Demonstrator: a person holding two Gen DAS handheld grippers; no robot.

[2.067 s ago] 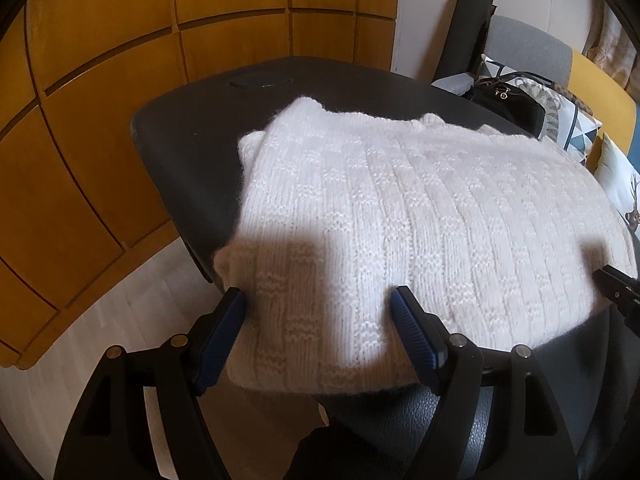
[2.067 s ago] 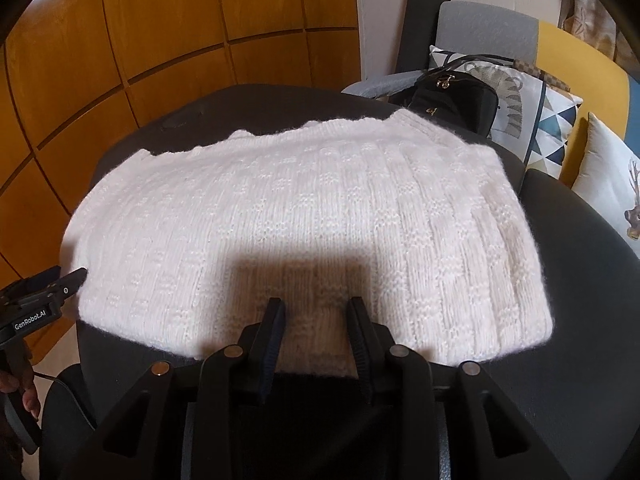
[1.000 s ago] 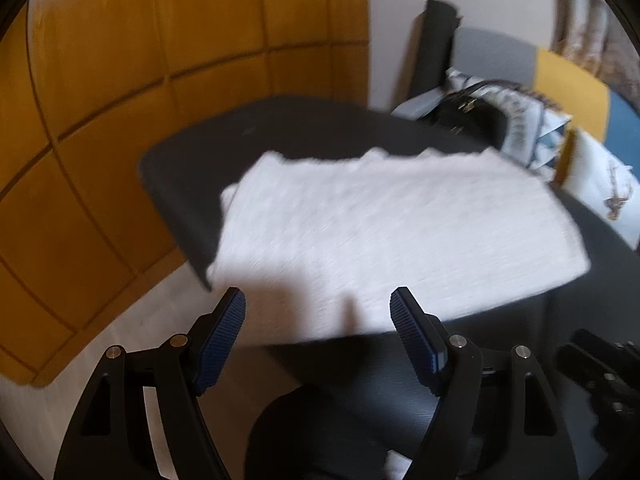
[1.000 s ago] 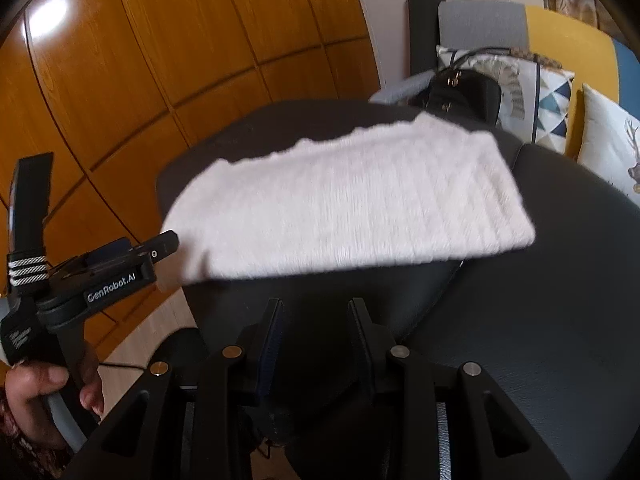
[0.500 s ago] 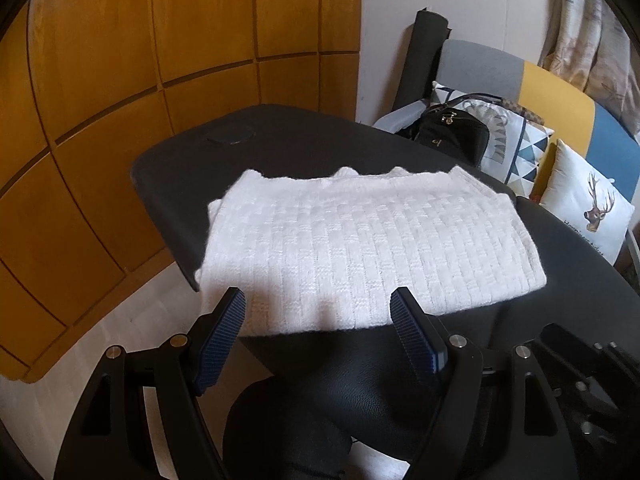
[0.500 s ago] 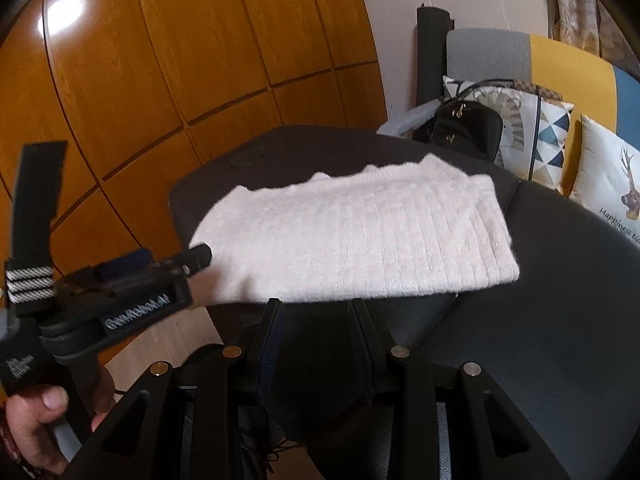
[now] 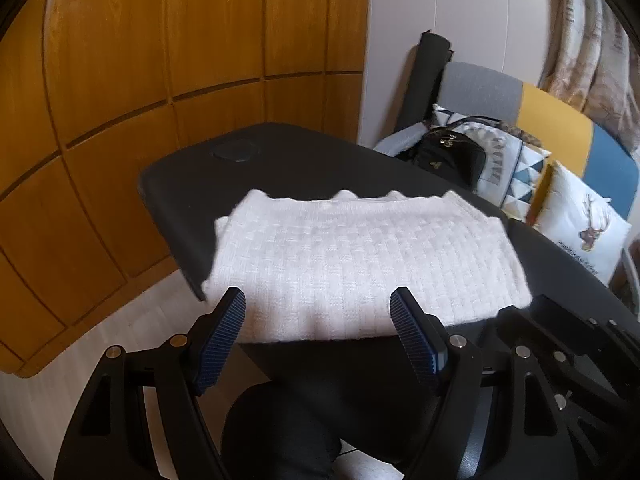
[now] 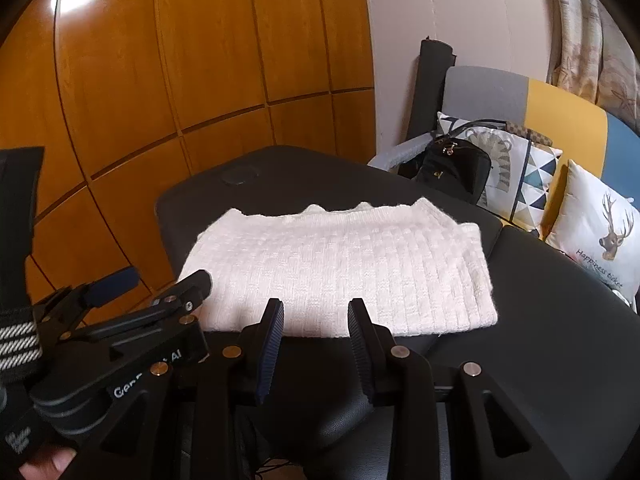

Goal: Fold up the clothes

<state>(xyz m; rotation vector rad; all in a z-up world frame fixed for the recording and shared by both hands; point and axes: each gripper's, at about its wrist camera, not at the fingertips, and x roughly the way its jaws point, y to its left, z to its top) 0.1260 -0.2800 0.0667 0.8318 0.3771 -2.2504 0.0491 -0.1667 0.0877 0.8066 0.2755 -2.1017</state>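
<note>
One black padded table [image 7: 304, 160] is sitting against the wood-panel wall [image 7: 160, 60]; one sofa [image 8: 560, 112] behind it is carrying two cushions and one black bag [image 8: 456, 168]. One white knit sweater [image 7: 360, 264], folded into a rectangle, is lying flat on the table's near end. Two grippers are hovering side by side, short of its near edge, both angling down: left gripper [image 7: 320, 312] is gaping wide and empty, right gripper [image 8: 316, 320] is sitting narrower, also gripping nothing.
</note>
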